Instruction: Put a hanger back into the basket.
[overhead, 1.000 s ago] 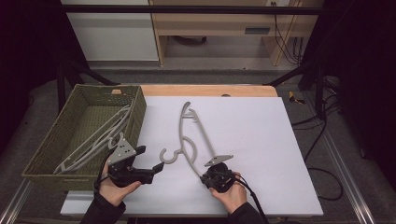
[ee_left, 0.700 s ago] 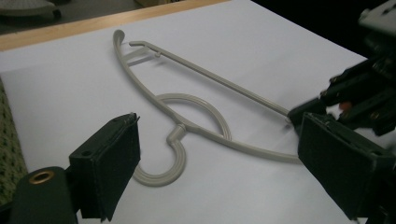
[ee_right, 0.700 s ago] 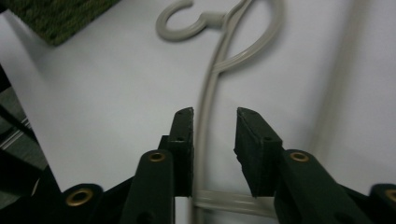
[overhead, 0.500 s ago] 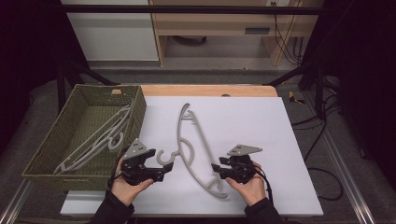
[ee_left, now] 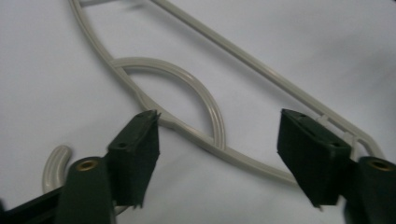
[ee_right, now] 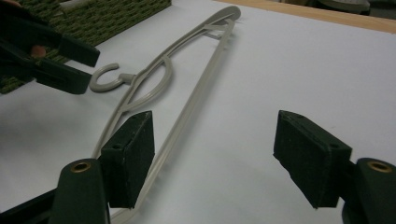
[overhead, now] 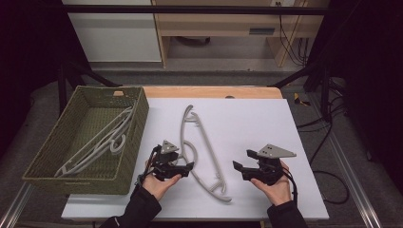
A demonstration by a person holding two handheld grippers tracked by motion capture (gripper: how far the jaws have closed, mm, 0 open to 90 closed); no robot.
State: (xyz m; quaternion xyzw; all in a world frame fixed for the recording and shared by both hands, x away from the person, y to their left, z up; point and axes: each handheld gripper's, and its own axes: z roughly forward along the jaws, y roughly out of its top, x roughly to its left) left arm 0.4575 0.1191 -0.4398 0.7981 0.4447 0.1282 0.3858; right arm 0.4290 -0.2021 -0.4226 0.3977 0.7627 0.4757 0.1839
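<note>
A pale grey plastic hanger point(overhead: 204, 147) lies flat on the white table top, its hook pointing left. My left gripper point(overhead: 189, 167) is at the hook and neck. In the left gripper view its jaws point(ee_left: 219, 135) have just been closing and straddle the hanger's curved neck point(ee_left: 201, 91), with the pads clear of it. My right gripper point(overhead: 240, 159) is held to the right of the hanger, apart from it. Its jaws point(ee_right: 215, 140) have just been opening and nothing is between them. The hanger's bar point(ee_right: 198, 88) runs past its left jaw, and the left gripper point(ee_right: 91, 70) appears beyond.
A green woven basket point(overhead: 138, 137) stands at the table's left with another pale hanger point(overhead: 102, 142) inside. A wooden strip point(overhead: 214, 91) borders the table's far edge. Bare white surface point(overhead: 266, 123) stretches right of the hanger.
My right gripper has let go of the hanger's near end, opened and moved right. My left gripper has slid right onto the hanger's neck and narrowed. The hanger now lies flat.
</note>
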